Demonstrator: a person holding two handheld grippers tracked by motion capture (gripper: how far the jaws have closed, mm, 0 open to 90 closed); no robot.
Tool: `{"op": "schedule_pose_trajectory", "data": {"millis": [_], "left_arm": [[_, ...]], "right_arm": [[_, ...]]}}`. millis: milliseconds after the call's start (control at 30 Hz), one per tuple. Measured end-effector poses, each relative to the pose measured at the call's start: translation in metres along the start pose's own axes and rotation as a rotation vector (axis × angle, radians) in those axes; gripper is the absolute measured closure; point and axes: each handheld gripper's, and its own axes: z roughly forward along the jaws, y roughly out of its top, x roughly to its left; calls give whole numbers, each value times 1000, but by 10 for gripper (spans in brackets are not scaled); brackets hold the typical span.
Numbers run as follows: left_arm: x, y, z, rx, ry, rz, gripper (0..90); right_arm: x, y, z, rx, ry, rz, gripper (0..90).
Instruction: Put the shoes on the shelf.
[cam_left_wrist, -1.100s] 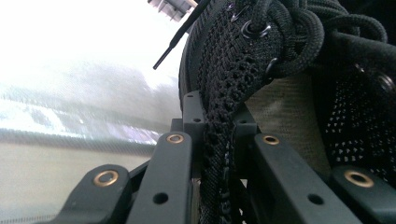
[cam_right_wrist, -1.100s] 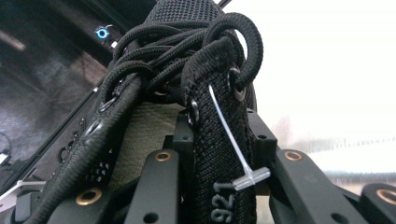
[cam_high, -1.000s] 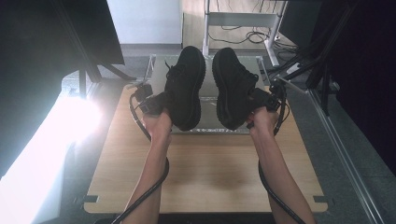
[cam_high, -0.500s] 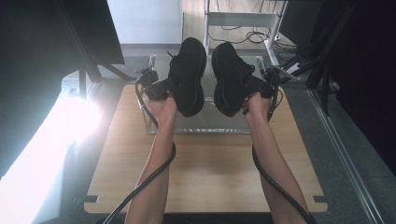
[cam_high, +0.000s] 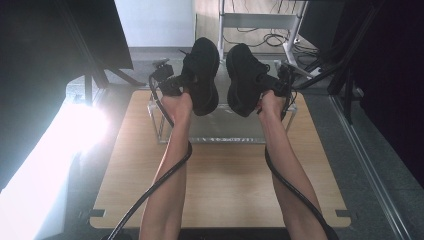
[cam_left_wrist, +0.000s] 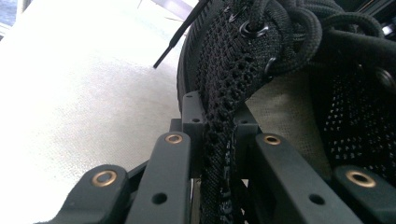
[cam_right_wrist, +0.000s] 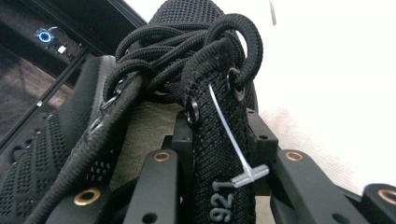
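Left shoe (cam_left_wrist: 224, 116) collar pinched between jaws; right shoe (cam_right_wrist: 219, 140) likewise

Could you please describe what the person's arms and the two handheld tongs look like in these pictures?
Both forearms are bare, with no sleeves in sight. The left tongs and right tongs are black, each trailing a thick black cable along the arm. Seen close up, the jaws are matte black linkage bars with brass-coloured pivot bushings and small screw holes, ending in blocky black pads.

High overhead; jaw cams close-up, shoes (cam_high: 202, 75) shared.
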Motion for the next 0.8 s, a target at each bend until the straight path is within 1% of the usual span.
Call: {"op": "schedule_pose_trajectory", "data": {"millis": [33,67,133,200,300,367,433,533,567,633,667,733,800], "left_arm": [[-1,0,1,-1,1,-6,799],[-1,0,2,3,1,0,795],[-3,-1,3,9,0,1,784],[-3,-2,4,12,0,1,775],[-4,-2,5,18,-2,4,744],[-5,-3,6,20,-2,3,723],[-7,-2,7,29,9,6,704],[-9,-2,8,30,36,13,669],[-9,-2,8,28,37,11,660],[-9,-3,9,29,39,9,631],[-10,-3,9,28,40,6,603],[-11,-3,9,33,47,15,563],[-11,-3,10,42,52,34,526]], "right_arm": [[1,0,1,-1,-3,-2,705],[2,0,2,2,-7,-7,699],[4,-2,4,5,-9,-16,690],[5,-2,5,11,-7,-13,676],[8,-3,6,4,-3,-16,641],[11,-3,7,5,-1,-36,635],[15,-3,7,5,-2,-65,633],[16,-3,8,7,4,-71,623],[16,-3,8,7,9,-66,619],[15,-4,8,8,17,-71,602],[15,-4,9,12,25,-66,589],[15,-4,11,26,46,-53,554],[16,-6,14,40,80,-40,509]]}}
